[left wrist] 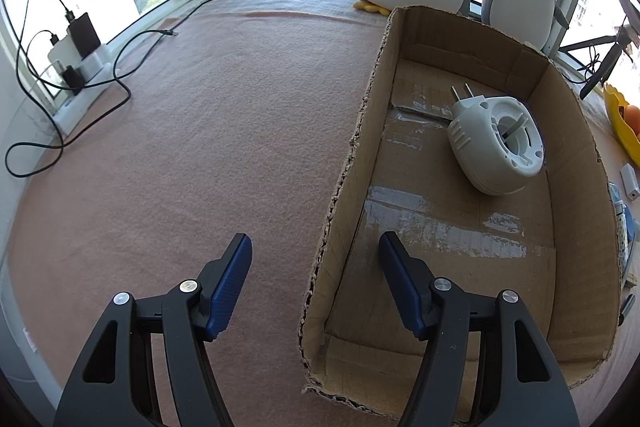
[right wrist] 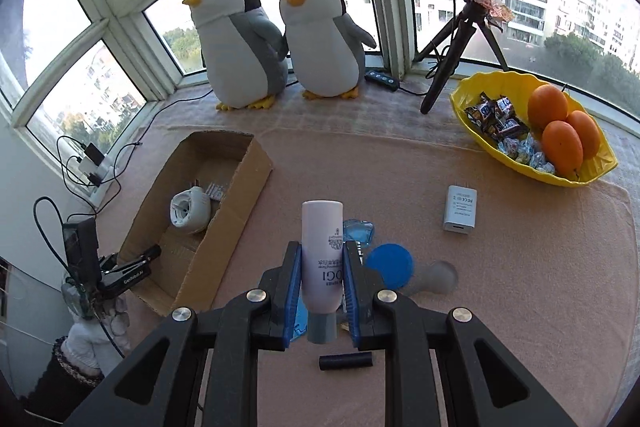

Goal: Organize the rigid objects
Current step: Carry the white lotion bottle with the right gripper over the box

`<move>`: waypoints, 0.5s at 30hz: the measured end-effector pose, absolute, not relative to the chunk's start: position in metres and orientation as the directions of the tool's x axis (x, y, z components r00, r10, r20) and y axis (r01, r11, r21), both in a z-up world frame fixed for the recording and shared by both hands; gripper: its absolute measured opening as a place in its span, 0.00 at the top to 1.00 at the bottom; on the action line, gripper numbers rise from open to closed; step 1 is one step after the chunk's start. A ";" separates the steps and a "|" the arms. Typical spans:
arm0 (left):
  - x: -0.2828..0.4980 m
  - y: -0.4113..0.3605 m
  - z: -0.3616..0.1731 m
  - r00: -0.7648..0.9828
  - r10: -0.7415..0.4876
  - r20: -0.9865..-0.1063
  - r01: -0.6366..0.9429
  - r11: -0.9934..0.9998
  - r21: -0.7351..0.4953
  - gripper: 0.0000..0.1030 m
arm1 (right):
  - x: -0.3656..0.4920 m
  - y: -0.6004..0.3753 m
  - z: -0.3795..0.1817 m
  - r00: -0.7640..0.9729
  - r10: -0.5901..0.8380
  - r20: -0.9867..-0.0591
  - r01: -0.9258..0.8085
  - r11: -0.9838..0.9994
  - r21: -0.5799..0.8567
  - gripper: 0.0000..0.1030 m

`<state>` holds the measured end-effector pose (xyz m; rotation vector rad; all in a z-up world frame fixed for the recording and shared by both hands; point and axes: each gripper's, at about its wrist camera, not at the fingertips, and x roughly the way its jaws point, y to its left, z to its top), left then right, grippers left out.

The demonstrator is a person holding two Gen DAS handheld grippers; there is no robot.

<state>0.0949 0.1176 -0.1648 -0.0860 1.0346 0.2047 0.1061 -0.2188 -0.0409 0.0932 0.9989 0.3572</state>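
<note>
An open cardboard box (left wrist: 576,147) lies on the pink cloth; it also shows in the right wrist view (right wrist: 240,203). A white plug-in device (left wrist: 494,143) lies inside it, also in the right wrist view (right wrist: 190,209). My left gripper (left wrist: 316,247) is open and empty, straddling the box's near left wall. It shows in the right wrist view (right wrist: 132,263) at the box's near end. My right gripper (right wrist: 320,259) is shut on a pale lilac bottle (right wrist: 322,251), held above the cloth, cap toward me.
On the cloth lie a white charger (right wrist: 460,209), a blue round lid (right wrist: 389,265), a clear blue item (right wrist: 360,231), a grey object (right wrist: 438,279) and a small black cylinder (right wrist: 346,362). A yellow bowl (right wrist: 476,93) holds oranges and sweets. Two plush penguins (right wrist: 240,43), a tripod (right wrist: 452,51), cables and a power strip (left wrist: 80,67) stand by the windows.
</note>
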 end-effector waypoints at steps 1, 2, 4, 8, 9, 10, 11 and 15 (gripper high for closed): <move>0.095 0.118 -0.165 0.494 0.128 -0.860 -0.210 0.977 0.026 0.36 | 0.106 -0.208 -0.040 0.480 0.349 -0.805 -0.275 0.931 0.240 0.83; 0.094 0.118 -0.165 0.494 0.129 -0.860 -0.209 0.978 0.026 0.36 | 0.106 -0.197 -0.039 0.471 0.360 -0.805 -0.296 0.924 0.241 0.83; 0.095 0.118 -0.165 0.494 0.128 -0.860 -0.209 0.978 0.026 0.36 | 0.106 -0.176 -0.040 0.451 0.381 -0.807 -0.337 0.910 0.241 0.83; 0.095 0.118 -0.165 0.494 0.128 -0.860 -0.210 0.977 0.025 0.36 | 0.106 -0.138 -0.046 0.415 0.412 -0.811 -0.402 0.883 0.243 0.83; 0.094 0.118 -0.165 0.495 0.128 -0.860 -0.210 0.977 0.024 0.36 | 0.106 -0.129 -0.048 0.407 0.416 -0.813 -0.418 0.876 0.240 0.83; 0.094 0.118 -0.166 0.495 0.127 -0.860 -0.211 0.977 0.024 0.36 | 0.106 -0.120 -0.050 0.401 0.419 -0.815 -0.432 0.871 0.236 0.83; 0.094 0.118 -0.166 0.495 0.127 -0.859 -0.210 0.977 0.024 0.36 | 0.106 -0.112 -0.054 0.393 0.423 -0.817 -0.444 0.865 0.234 0.83; 0.094 0.118 -0.166 0.496 0.127 -0.859 -0.211 0.977 0.023 0.36 | 0.110 -0.080 -0.069 0.349 0.439 -0.828 -0.476 0.844 0.246 0.83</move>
